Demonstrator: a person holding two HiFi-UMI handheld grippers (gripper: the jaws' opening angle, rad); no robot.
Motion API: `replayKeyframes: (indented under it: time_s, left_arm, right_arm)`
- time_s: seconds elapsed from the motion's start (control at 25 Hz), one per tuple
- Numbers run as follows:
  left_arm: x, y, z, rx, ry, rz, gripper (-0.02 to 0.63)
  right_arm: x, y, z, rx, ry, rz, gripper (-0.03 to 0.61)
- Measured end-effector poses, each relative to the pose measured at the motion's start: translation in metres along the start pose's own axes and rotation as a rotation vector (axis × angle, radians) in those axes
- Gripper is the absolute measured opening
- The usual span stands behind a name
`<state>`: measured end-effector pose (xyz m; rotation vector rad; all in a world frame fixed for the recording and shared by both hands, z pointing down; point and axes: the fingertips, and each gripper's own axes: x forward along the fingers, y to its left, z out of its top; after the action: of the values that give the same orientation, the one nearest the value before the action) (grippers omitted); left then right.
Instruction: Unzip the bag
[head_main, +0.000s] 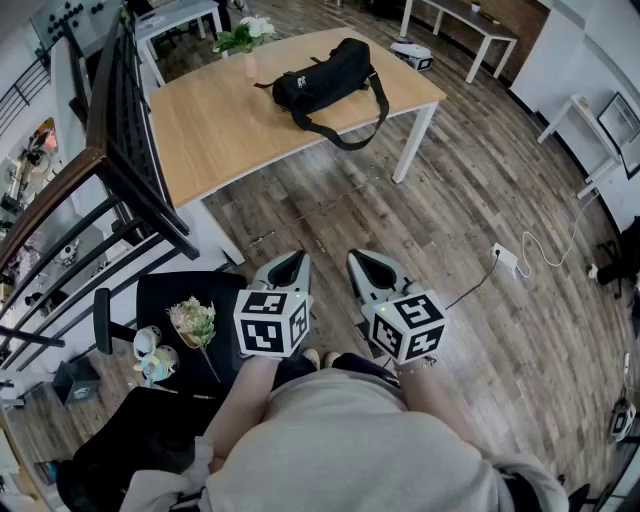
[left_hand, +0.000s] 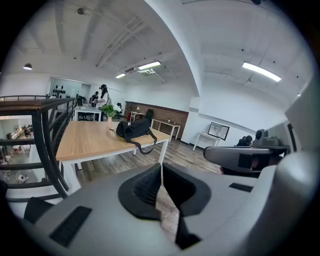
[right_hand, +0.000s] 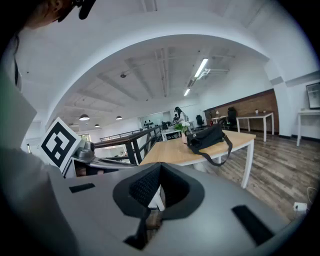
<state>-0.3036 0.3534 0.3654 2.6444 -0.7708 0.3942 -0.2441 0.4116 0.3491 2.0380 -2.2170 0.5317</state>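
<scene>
A black bag (head_main: 325, 76) with a long shoulder strap lies on the far side of a light wooden table (head_main: 220, 130); its strap hangs over the table's front edge. The bag (left_hand: 133, 128) also shows far off in the left gripper view, and in the right gripper view the bag (right_hand: 206, 137) sits on the table ahead. Both grippers are held close to the person's body, well short of the table. My left gripper (head_main: 290, 265) is shut with nothing in it. My right gripper (head_main: 366, 266) is shut and empty too.
A dark stair railing (head_main: 120, 150) runs along the left. A black chair (head_main: 170, 310) with a flower bunch (head_main: 193, 322) and small cups stands at lower left. A vase of flowers (head_main: 245, 38) is at the table's back edge. A cable and socket (head_main: 505, 257) lie on the wooden floor.
</scene>
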Motion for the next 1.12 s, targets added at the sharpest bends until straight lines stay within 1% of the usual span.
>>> replayKeyframes:
  time_s: [0.12, 0.44, 0.56, 0.68, 0.8, 0.92, 1.0, 1.12]
  left_arm:
    - [0.0, -0.002, -0.003, 0.008, 0.018, -0.015, 0.025]
    - [0.002, -0.002, -0.006, 0.006, 0.024, -0.023, 0.026]
    - [0.003, 0.001, -0.004, 0.002, 0.017, -0.031, 0.026]
    - [0.004, 0.0, -0.001, -0.006, -0.002, -0.065, 0.026]
    - [0.001, -0.001, 0.006, -0.014, -0.052, -0.114, 0.026]
    - [0.0, 0.004, 0.011, -0.038, -0.08, -0.136, 0.026]
    - [-0.002, 0.01, 0.008, -0.045, -0.075, -0.137, 0.026]
    - [-0.003, 0.014, -0.001, -0.033, -0.044, -0.133, 0.026]
  right_arm:
    - [0.002, 0.0, -0.001, 0.0, 0.007, 0.003, 0.005]
    - [0.007, 0.002, -0.007, 0.013, 0.018, 0.002, 0.005]
    - [0.009, 0.003, -0.004, 0.021, -0.005, -0.002, 0.005]
    - [0.01, 0.001, 0.0, 0.033, -0.042, -0.021, 0.006]
    - [0.012, 0.001, 0.001, 0.025, -0.048, -0.029, 0.008]
    - [0.014, 0.002, -0.002, 0.031, -0.048, -0.037, 0.008]
    - [0.017, 0.004, -0.007, 0.041, -0.046, -0.048, 0.008]
    - [0.018, 0.008, -0.016, 0.056, -0.025, -0.069, 0.009]
